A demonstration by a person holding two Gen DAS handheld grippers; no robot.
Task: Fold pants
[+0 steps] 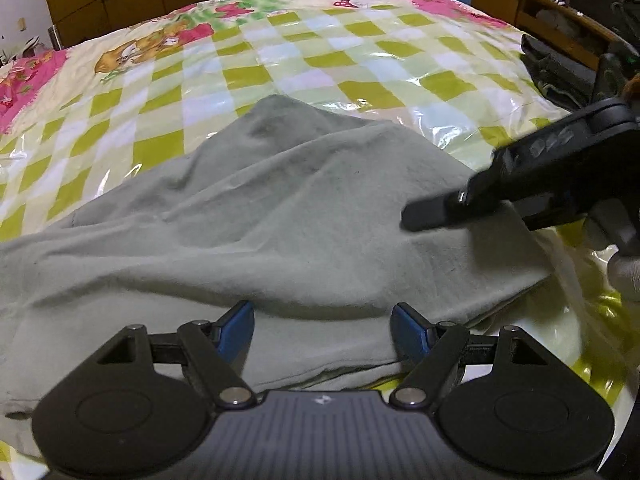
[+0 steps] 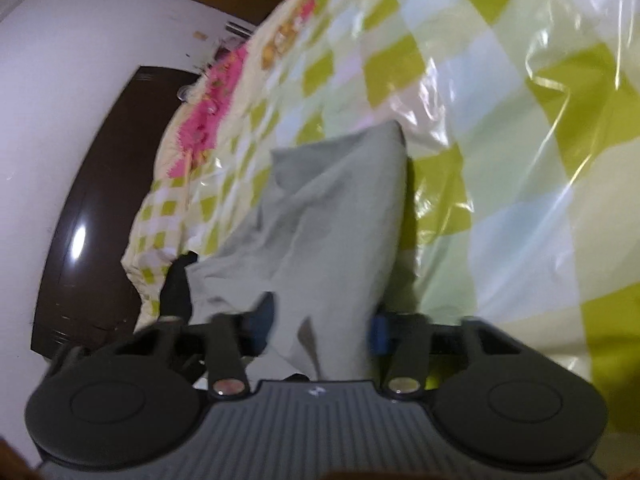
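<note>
The left gripper (image 1: 322,336) is hovering nearest the lens, its 2 blue pads (image 1: 236,330) standing wide apart over the near edge of the grey-green pants (image 1: 280,216), gripping nothing. The pants are lying rumpled on the checked bed cover (image 1: 304,60), which is lying under clear plastic. At the pants' right end, the right gripper (image 2: 320,328) is pinching a bunched fold of cloth between its pads. The folding is looking barely begun: the cloth is bunched and wrinkled, with no neat fold showing, so flattening and the folds themselves are remaining
</note>
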